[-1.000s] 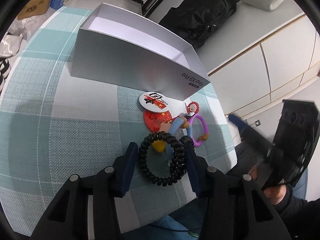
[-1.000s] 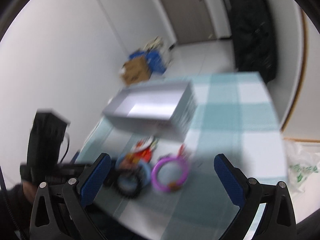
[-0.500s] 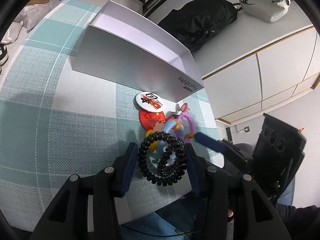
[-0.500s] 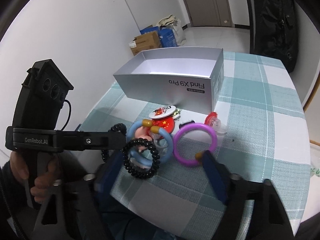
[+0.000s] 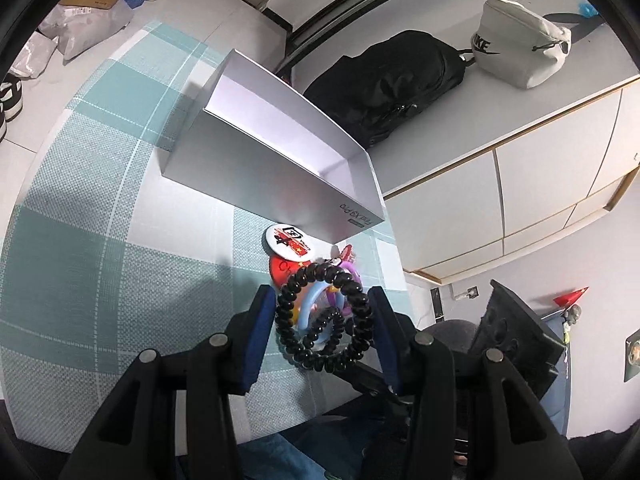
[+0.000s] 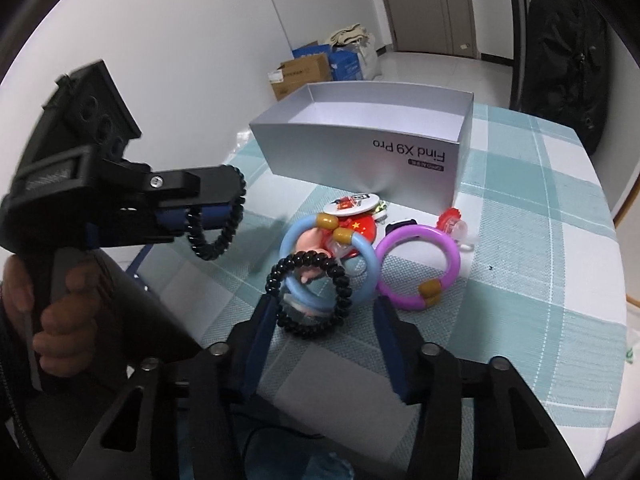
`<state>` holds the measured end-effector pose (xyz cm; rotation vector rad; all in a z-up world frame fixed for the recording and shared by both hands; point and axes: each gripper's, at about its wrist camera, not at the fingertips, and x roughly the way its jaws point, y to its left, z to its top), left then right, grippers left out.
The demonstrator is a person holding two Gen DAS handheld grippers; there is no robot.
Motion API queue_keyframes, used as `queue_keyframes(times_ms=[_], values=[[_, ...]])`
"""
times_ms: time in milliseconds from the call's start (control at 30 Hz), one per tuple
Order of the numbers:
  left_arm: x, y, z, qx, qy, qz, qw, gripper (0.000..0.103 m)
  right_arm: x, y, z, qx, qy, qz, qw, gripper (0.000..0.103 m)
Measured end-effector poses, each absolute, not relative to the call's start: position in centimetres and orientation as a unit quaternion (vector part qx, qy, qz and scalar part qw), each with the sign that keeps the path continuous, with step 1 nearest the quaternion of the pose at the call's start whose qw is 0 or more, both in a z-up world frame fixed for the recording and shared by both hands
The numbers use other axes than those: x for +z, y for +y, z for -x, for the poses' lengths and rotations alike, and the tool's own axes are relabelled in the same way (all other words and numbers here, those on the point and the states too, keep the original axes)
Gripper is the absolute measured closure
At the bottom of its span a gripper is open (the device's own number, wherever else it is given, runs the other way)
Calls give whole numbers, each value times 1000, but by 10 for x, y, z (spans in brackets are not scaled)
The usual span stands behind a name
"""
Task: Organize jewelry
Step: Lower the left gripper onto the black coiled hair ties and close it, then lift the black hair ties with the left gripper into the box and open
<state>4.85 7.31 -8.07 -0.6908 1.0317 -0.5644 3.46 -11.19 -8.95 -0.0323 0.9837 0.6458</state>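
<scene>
My left gripper (image 5: 322,320) is shut on a black coil band (image 5: 360,300) and holds it above the table; the right wrist view shows that gripper (image 6: 224,204) at the left with the band (image 6: 224,236) hanging from it. A second black coil band (image 6: 310,292) lies between the fingers of my right gripper (image 6: 326,316), whose jaws are closing. It touches the left finger and stands apart from the right one. Just behind it are a blue ring (image 6: 362,248), a purple ring (image 6: 420,264) and two round badges (image 6: 352,204).
An open silver box (image 6: 360,152) stands behind the pile on the checked tablecloth (image 6: 520,272), and is also in the left wrist view (image 5: 260,184). A red charm (image 6: 450,216) lies beside the purple ring. A hand (image 6: 52,312) grips the left tool. The table's edge (image 6: 616,320) runs at the right.
My right gripper has swung in over the pile and its jaws have narrowed around the second black band. The left gripper has tilted slightly, still holding its band.
</scene>
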Motion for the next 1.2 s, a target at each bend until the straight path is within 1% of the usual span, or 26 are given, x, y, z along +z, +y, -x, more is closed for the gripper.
queue_keyframes(times_ms=[33, 67, 100, 133, 200, 233, 533, 867, 1100, 1200], values=[[-81, 74, -47, -261, 477, 318, 777, 61, -91, -111, -37, 304, 466, 14, 831, 61], [-81, 77, -46, -262, 477, 317, 777, 61, -92, -110, -39, 300, 469, 14, 830, 65], [-82, 77, -45, -261, 477, 316, 778, 61, -93, -110, -41, 300, 472, 9, 829, 72], [-81, 78, -45, -261, 476, 316, 778, 61, -93, -111, -42, 298, 474, 4, 829, 76], [-81, 78, -46, -261, 475, 317, 778, 61, -94, -112, -46, 293, 477, -2, 829, 90], [-80, 79, -47, -261, 475, 318, 778, 61, -94, -113, -47, 293, 478, -4, 828, 93], [-77, 82, -45, -254, 473, 327, 778, 61, -92, -121, -48, 287, 474, -11, 832, 95], [-58, 74, -48, -254, 449, 317, 796, 61, -58, -139, -45, 295, 426, -43, 854, 95], [-32, 83, -63, -241, 418, 325, 813, 61, -31, -155, -67, 288, 400, -72, 867, 95], [-26, 85, -78, -233, 418, 325, 815, 61, -21, -156, -81, 285, 393, -79, 870, 95]])
